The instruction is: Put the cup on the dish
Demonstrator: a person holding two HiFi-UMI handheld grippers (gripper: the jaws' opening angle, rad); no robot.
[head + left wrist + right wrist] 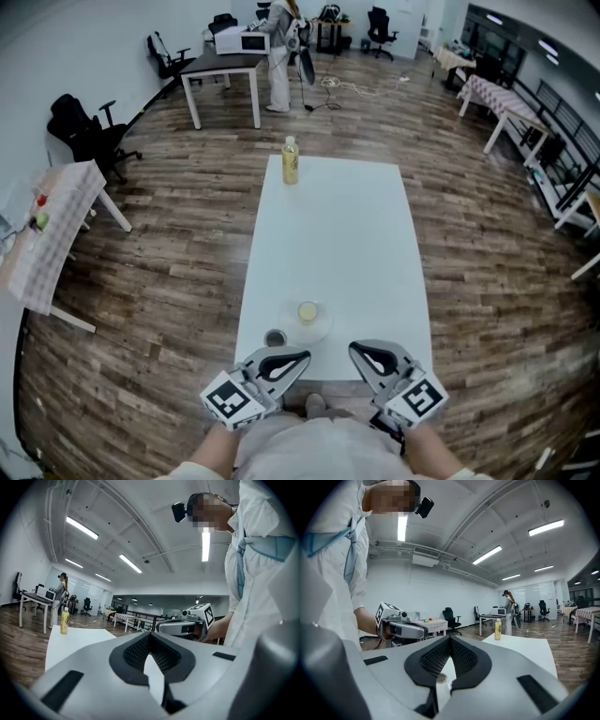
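Left tool (302,357): jaws together, empty
Right tool (356,349): jaws together, empty
Cup (307,312): on dish (321,329) on bench (328,234), 12 o'clock from left tool

The small pale cup (307,312) sits on the clear round dish (322,329) near the white table's (328,234) front edge, a small dark round object (275,337) just left of the dish; a yellow plastic bottle (291,159) stands far behind.

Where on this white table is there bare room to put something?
The middle of the table, between the bottle and the dish, is bare, also the far right corner. The near end is crowded: dish with cup, a small round thing, left gripper, right gripper.
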